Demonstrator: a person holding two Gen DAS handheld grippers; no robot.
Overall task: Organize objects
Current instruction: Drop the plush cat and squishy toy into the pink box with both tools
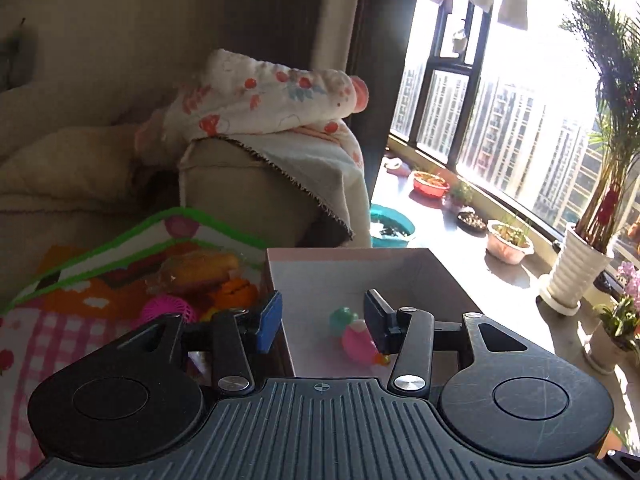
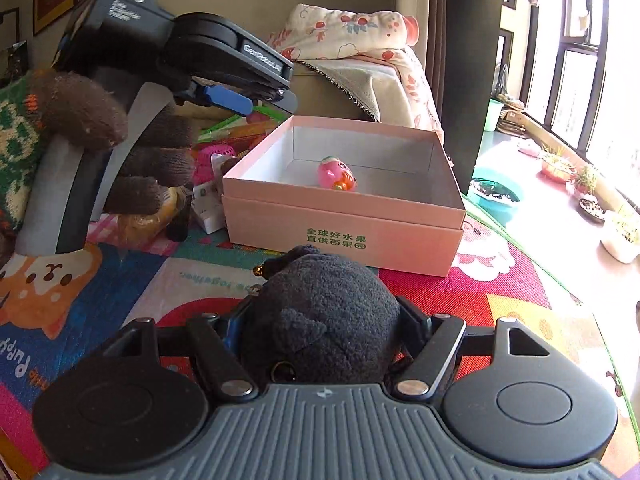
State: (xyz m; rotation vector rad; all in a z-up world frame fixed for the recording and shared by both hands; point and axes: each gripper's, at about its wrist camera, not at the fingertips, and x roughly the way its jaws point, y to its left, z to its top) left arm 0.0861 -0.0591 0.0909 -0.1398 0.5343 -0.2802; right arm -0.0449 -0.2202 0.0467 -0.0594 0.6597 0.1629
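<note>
Left wrist view: the left gripper (image 1: 322,316) hangs over the near left corner of the pink box (image 1: 400,254); its jaws sit partway apart with nothing between them, so it looks done with a drop; a pink toy (image 1: 358,342) and a small green one (image 1: 342,317) lie on the box floor; more toys (image 1: 200,284) wait on the play mat (image 1: 60,332) to the left.

Right wrist view: the right gripper (image 2: 320,316) is clamped on a dark plush toy (image 2: 320,304) — pads pressing both sides — low over the mat and just short of the box front; I'd say the step is carrying it in, so next it needs lifting over the wall, then releasing. A gloved hand (image 2: 132,152) holds the left tool tilted down by the box's left side.
</note>
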